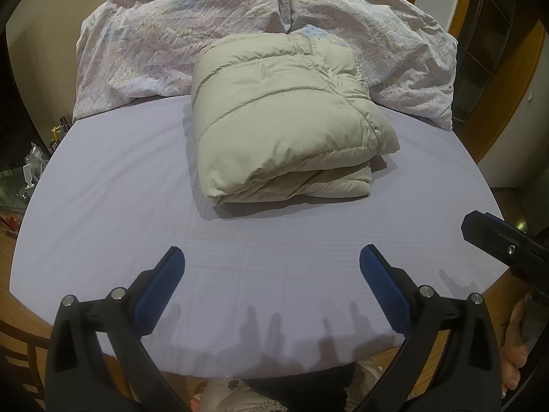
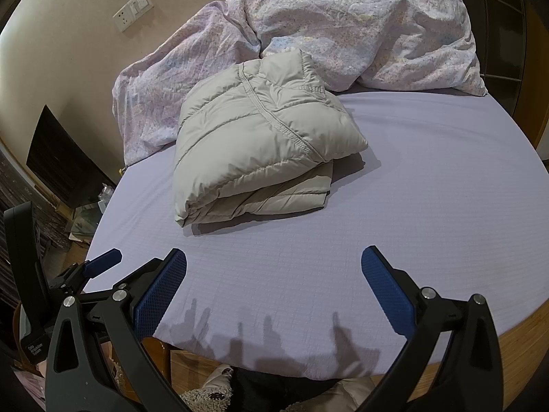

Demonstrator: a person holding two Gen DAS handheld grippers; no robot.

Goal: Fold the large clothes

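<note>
Folded beige quilted puffer jacket [image 1: 284,120] at 12 o'clock from left gripper [image 1: 271,267], 11 o'clock from right gripper [image 2: 274,267]; long axis runs away; both spread wide, empty, left nearer.

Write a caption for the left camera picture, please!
Folded beige puffer jacket on the bed, open left gripper hovering nearby.

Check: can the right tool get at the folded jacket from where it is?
Probably yes. The right tool is open and empty, and only bare sheet lies between it and the folded jacket. The left tool sits off to the side, also open, not across the path.
</note>
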